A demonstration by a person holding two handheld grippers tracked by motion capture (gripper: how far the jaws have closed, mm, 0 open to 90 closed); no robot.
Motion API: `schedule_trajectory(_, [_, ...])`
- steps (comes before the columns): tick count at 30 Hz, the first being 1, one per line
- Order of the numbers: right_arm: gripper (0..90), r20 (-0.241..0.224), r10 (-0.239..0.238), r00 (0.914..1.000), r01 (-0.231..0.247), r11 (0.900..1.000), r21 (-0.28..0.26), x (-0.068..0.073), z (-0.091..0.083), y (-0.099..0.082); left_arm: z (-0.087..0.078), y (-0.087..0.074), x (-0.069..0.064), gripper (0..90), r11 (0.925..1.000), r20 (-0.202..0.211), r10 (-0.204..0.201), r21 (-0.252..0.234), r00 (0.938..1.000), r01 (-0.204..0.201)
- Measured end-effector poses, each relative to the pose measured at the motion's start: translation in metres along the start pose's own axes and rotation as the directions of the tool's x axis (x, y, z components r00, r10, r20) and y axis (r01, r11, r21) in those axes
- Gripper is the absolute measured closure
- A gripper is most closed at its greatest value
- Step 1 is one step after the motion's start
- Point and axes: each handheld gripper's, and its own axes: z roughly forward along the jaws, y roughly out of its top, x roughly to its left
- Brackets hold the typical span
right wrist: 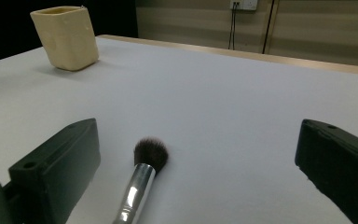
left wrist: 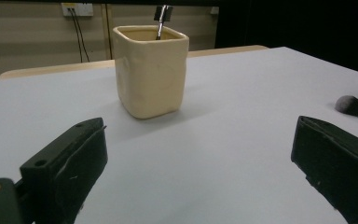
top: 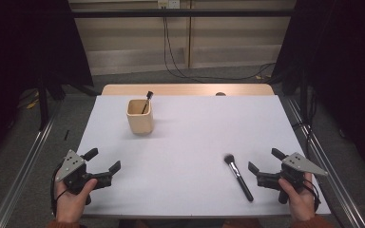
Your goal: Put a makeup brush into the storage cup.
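Note:
A cream square cup stands on the white table toward the back left, with a thin black-tipped brush leaning inside it. The cup rises straight ahead in the left gripper view, and the cup sits far left in the right gripper view. A makeup brush with a black handle and dark bristles lies flat at the front right. My left gripper rests open at the front left, empty. My right gripper is open, just right of the makeup brush, not touching it.
The table's wooden far edge borders a grey floor. Metal rails run along both sides of the table. Cables hang from a wall socket behind. Dark curtains stand at left and right.

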Motion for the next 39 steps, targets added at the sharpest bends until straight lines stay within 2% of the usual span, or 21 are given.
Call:
schedule_trajectory(2, [0.4,-0.019,0.009,0.9998,-0.009,0.9999,0.005,0.001,0.001,0.002,0.0,-0.001,-0.001,3.6,1.0,0.003,-0.002,0.006,1.0,0.002])
schedule_trajectory(3, [0.4,-0.028,0.002,0.9996,-0.002,1.0,-0.002,0.002,0.002,0.003,0.001,-0.001,-0.001,3.6,0.9999,0.003,0.013,0.01,0.9999,-0.013])
schedule_trajectory(4, [0.3,-0.033,-0.008,0.9994,0.008,1.0,-0.005,0.004,0.004,0.004,0.001,0.0,-0.001,3.5,0.9999,0.005,0.008,0.009,1.0,-0.009])
schedule_trajectory(8, [0.4,-0.037,-0.022,0.9991,0.022,0.9998,-0.001,0.007,0.01,0.007,0.002,0.0,-0.003,3.5,0.9999,0.004,0.003,0.013,1.0,-0.003])
schedule_trajectory(10, [0.9,-0.041,-0.017,0.999,0.017,0.9998,0.013,0.008,0.012,0.01,0.002,0.0,-0.004,3.6,0.9997,-0.008,0.016,0.016,0.9998,-0.016])
schedule_trajectory(11, [1.0,-0.044,-0.01,0.999,0.011,0.9998,0.016,0.008,0.014,0.011,0.002,0.0,-0.003,3.6,0.9998,-0.01,0.003,0.02,0.9999,-0.003])
schedule_trajectory(12, [1.0,-0.051,-0.005,0.9987,0.007,0.9997,0.025,0.009,0.016,0.012,0.002,-0.001,-0.002,3.8,0.9994,-0.003,-0.022,0.027,0.9997,0.022])
schedule_trajectory(14, [1.0,-0.067,0.0,0.9978,0.003,0.999,0.044,0.01,0.019,0.015,0.002,-0.001,0.0,4.0,0.9993,-0.016,-0.01,0.035,0.9998,0.01])
schedule_trajectory(16, [1.0,-0.077,0.001,0.9971,0.003,0.9981,0.062,0.009,0.023,0.018,0.003,-0.001,0.0,4.0,0.9995,-0.013,-0.011,0.03,0.9999,0.012])
schedule_trajectory(17, [1.0,-0.075,0.012,0.9971,-0.006,0.9973,0.073,0.008,0.025,0.019,0.003,0.0,0.0,4.0,0.9995,-0.014,0.002,0.033,0.9999,-0.001])
schedule_trajectory(20, [1.0,-0.087,0.007,0.9962,0.002,0.9944,0.106,0.004,0.032,0.022,0.003,-0.001,-0.001,3.9,0.9995,-0.004,0.001,0.031,1.0,0.0])
schedule_trajectory(22, [1.2,-0.085,0.023,0.9961,-0.012,0.991,0.133,0.001,0.036,0.024,0.002,0.0,-0.001,3.8,0.9995,0.01,-0.001,0.03,0.9999,0.0])
schedule_trajectory(26, [1.2,-0.1,0.038,0.9943,-0.02,0.9844,0.175,-0.001,0.039,0.029,-0.001,0.002,-0.002,3.6,0.9993,0.009,0.032,0.019,0.9994,-0.032])
schedule_trajectory(27, [1.1,-0.107,0.045,0.9933,-0.025,0.9833,0.18,0.0,0.039,0.03,-0.001,0.002,-0.002,3.5,0.9997,0.009,0.02,0.015,0.9998,-0.02])
schedule_trajectory(31, [1.2,-0.137,0.023,0.9902,0.011,0.9699,0.243,0.004,0.04,0.033,-0.001,0.001,-0.002,3.5,0.9994,0.008,0.026,0.023,0.9996,-0.026])
schedule_trajectory(34, [1.2,-0.161,0.041,0.9861,0.009,0.954,0.3,0.005,0.042,0.036,0.001,0.0,-0.003,3.6,0.9989,0.013,0.029,0.036,0.9995,-0.029])
schedule_trajectory(36, [1.2,-0.162,0.034,0.9863,0.017,0.9534,0.301,0.005,0.043,0.038,0.002,-0.001,-0.002,3.6,0.9987,0.016,0.027,0.043,0.9995,-0.028])
schedule_trajectory(39, [1.2,-0.177,0.033,0.9837,0.031,0.9364,0.35,0.006,0.045,0.04,0.002,-0.001,-0.002,3.6,0.9988,0.015,0.028,0.04,0.9995,-0.029])
